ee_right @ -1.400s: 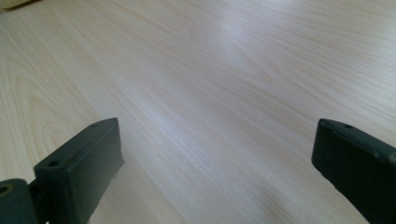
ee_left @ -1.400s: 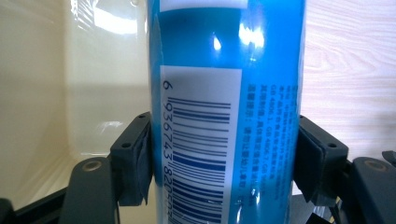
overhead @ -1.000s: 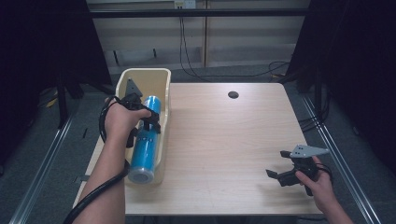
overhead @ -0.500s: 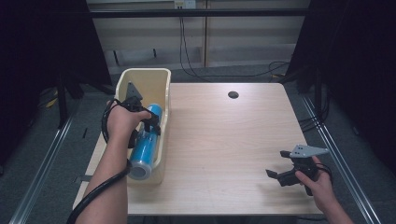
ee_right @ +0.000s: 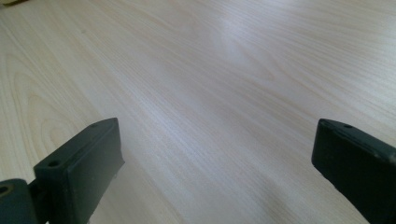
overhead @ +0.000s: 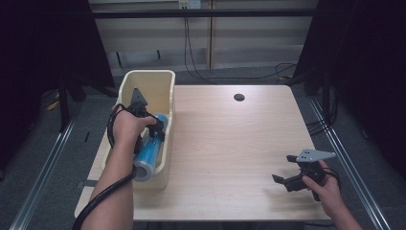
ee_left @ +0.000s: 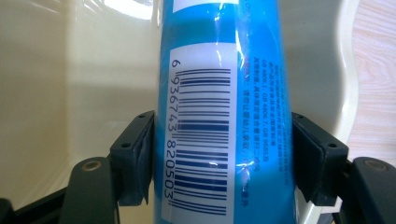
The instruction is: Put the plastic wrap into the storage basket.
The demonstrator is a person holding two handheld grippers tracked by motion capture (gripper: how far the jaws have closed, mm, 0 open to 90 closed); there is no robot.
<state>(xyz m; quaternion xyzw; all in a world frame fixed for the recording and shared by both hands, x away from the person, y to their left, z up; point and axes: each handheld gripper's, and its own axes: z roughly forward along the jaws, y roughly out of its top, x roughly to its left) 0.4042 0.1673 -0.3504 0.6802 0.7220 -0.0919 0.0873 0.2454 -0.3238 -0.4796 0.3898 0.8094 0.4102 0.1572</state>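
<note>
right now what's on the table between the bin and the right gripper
Nothing: in the high view, bare wood runs from the bin to the right gripper. The dark hole sits farther back, off that line.

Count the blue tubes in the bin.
1. The blue tube lies lengthwise in the cream bin at the table's left edge, the left gripper closed around it. The forearm may hide more.

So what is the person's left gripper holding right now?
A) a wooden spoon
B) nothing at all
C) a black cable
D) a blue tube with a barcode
D: the left gripper has its jaws pressed on either side of the blue tube, over the cream bin.
</note>
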